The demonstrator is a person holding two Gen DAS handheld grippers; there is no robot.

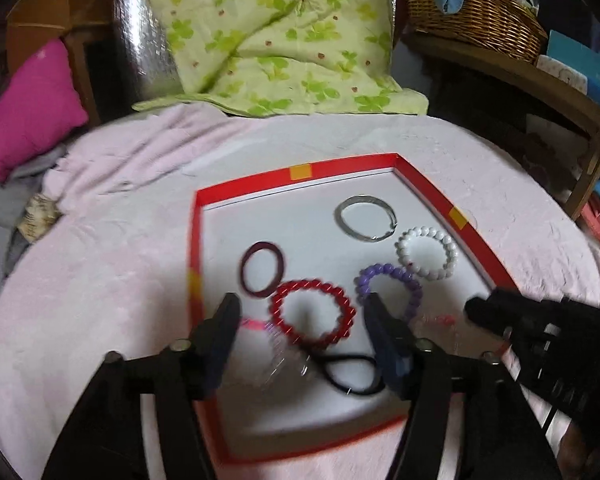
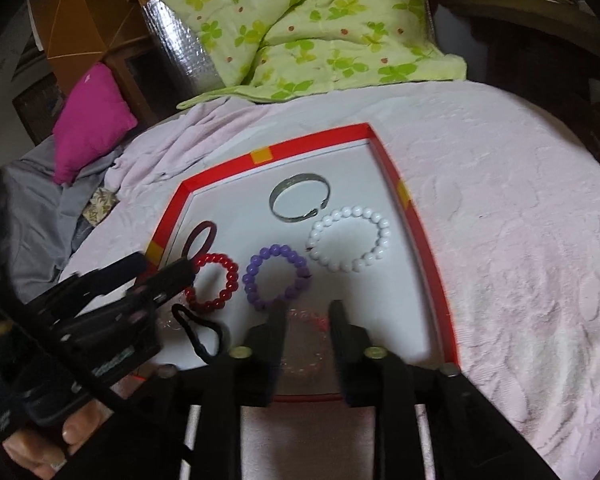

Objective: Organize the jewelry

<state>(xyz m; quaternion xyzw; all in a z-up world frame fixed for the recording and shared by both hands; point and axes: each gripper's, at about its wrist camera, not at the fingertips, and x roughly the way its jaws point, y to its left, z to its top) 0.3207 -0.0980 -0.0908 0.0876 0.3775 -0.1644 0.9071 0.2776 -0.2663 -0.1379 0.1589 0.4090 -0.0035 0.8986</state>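
A red-rimmed tray (image 2: 416,216) on the pink bedspread (image 2: 520,240) holds a silver bangle (image 2: 299,197), white (image 2: 350,239), purple (image 2: 277,277) and red bead bracelets (image 2: 212,282) (plus a black hair tie (image 2: 198,326)). Left gripper (image 1: 300,312) and right gripper (image 2: 308,312) hover released, grasping nothing.

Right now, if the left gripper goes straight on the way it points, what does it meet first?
Probably the red bead bracelet, which lies in the tray between the open jaws of the left gripper. Depth is unclear; the clear bracelet lies nearer.
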